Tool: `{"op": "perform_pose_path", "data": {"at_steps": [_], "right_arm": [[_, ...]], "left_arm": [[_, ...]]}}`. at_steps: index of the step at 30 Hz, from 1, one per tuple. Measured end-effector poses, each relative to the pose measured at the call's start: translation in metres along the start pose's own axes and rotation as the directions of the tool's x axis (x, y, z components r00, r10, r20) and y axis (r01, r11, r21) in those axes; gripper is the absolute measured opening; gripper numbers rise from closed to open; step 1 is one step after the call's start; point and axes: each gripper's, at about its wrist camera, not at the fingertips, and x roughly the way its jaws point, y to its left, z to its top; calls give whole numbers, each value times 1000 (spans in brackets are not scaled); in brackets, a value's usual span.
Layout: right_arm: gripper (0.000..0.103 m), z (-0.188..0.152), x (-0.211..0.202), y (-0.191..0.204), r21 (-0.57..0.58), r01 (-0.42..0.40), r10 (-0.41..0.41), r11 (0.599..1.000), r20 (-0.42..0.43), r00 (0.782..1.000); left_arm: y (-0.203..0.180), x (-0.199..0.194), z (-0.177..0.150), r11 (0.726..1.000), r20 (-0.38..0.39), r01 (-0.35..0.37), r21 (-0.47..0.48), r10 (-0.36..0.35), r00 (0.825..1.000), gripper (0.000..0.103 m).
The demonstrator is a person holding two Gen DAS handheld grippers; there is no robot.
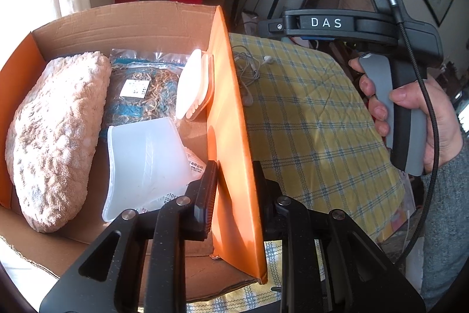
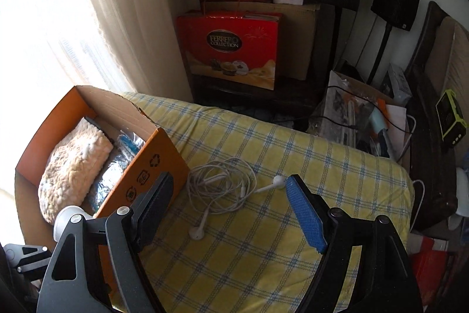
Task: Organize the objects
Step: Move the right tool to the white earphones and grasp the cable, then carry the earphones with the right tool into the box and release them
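The right gripper (image 2: pixel 231 213) stands wide and empty, poised above the tangled white wired earphones (image 2: pixel 222 190) on the yellow checked cloth (image 2: pixel 293 166) of the tabletop. The tangle lies between and just ahead of its fingers, one earbud by the blue pad, another nearer the camera. The left gripper (image 1: pixel 234 195) is clenched on the orange wall of the open cardboard box (image 1: pixel 231 137), just beside the earphones. To the right the cloth lies clear.

Left wrist cam sits right on the cardboard box (image 1: pixel 234 107) wall, looking steeply down inside. Right wrist cam looks down from nearby over the checked cloth (image 2: pixel 263 151). Both catch the box, cloth and earphones (image 2: pixel 222 187).
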Motion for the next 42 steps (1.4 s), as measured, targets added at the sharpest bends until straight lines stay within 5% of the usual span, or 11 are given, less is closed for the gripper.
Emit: {"op": "perform_pose_path", "data": {"at_steps": [19,28,31,42], "right_arm": [[79,-23,75,14,-86,22,-31,996,-106,994],[38,-26,84,7,-15,-38,36,999,-121,992],[14,-25,79,3,5,-38,39,999,-111,993],[5,-10,22,-6,29,-34,34,999,2,999]], "left_arm": [[0,1,1,1000,0,-12,9,12,1000,20],[2,2,1,1000,-1,-15,10,15,1000,20],[3,5,1,1000,-4,-18,8,18,1000,20],[5,10,3,1000,-13,-22,3,22,1000,20]]}}
